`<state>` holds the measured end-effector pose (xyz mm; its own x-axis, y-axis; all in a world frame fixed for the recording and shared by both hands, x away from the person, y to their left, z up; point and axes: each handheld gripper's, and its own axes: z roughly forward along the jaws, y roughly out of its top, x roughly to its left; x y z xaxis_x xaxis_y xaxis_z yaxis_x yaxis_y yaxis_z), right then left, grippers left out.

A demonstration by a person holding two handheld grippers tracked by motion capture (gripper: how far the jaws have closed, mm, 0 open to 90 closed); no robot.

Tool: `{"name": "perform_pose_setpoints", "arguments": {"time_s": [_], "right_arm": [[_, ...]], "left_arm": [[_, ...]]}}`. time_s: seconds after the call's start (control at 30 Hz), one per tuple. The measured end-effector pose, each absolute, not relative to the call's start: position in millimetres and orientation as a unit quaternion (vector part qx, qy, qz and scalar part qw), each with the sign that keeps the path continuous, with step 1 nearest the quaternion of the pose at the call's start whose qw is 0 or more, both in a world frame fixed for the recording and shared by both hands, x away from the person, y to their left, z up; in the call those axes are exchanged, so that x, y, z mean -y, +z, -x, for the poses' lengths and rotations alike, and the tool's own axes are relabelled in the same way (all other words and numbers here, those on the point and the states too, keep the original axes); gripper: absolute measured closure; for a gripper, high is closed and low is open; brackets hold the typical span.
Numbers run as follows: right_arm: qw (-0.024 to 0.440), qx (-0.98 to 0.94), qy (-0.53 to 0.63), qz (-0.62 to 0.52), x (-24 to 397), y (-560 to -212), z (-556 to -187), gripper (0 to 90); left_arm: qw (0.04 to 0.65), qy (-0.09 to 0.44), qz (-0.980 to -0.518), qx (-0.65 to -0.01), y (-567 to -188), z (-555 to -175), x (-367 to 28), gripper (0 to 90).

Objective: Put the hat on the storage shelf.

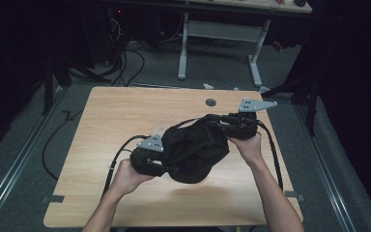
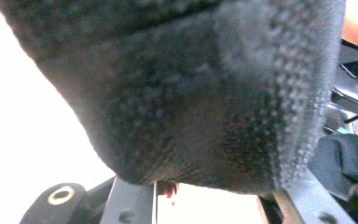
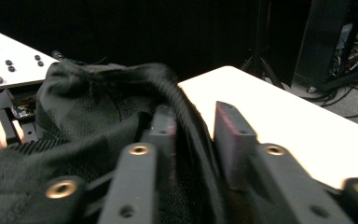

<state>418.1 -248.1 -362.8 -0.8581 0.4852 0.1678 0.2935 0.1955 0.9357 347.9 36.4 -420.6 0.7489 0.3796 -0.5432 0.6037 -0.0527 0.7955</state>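
Observation:
A black knit cloth hangs bunched between my two grippers, lifted off the wooden table, with its shadow below it. My left gripper is buried in the cloth's left end. In the left gripper view the cloth drapes over the fingers and hides their tips. My right gripper holds the upper right end. In the right gripper view a thick fold of cloth runs between the jaws, which stand a little apart around it. The left gripper's grey plate shows beyond.
A dark round hole sits near the table's far edge. Behind the table stands a white-legged desk, with cables on the floor. Bare wood lies to the left and front of the cloth.

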Motion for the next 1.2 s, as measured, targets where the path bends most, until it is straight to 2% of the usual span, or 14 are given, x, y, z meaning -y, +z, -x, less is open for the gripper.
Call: {"name": "perform_pose_setpoints", "arguments": {"time_s": [0.13,0.3,0.5,0.7,0.73,0.93,1.2], "right_arm": [[0.084,-0.764,0.582,-0.265,253,-363,-419,50.4],[0.089,-0.756,0.587,-0.276,263,-362,-414,43.9],[0.098,-0.765,0.568,-0.286,272,-364,-406,42.2],[0.13,-0.77,0.535,-0.322,278,-378,-398,43.5],[0.142,-0.771,0.527,-0.329,277,-384,-395,44.1],[0.148,-0.785,0.489,-0.351,277,-403,-388,44.0],[0.169,-0.778,0.435,-0.421,287,-448,-378,44.0]], "left_arm": [[0.602,-0.089,-0.713,-0.347,-419,-347,-38,68.6],[0.623,-0.078,-0.692,-0.357,-413,-348,-49,68.7],[0.63,-0.057,-0.679,-0.372,-408,-350,-58,68.5],[0.631,-0.042,-0.669,-0.39,-410,-352,-60,68.2],[0.633,-0.043,-0.665,-0.395,-410,-353,-61,68.2],[0.639,-0.025,-0.65,-0.411,-406,-354,-68,68.1],[0.66,0.009,-0.62,-0.425,-402,-357,-76,67.9]]}}
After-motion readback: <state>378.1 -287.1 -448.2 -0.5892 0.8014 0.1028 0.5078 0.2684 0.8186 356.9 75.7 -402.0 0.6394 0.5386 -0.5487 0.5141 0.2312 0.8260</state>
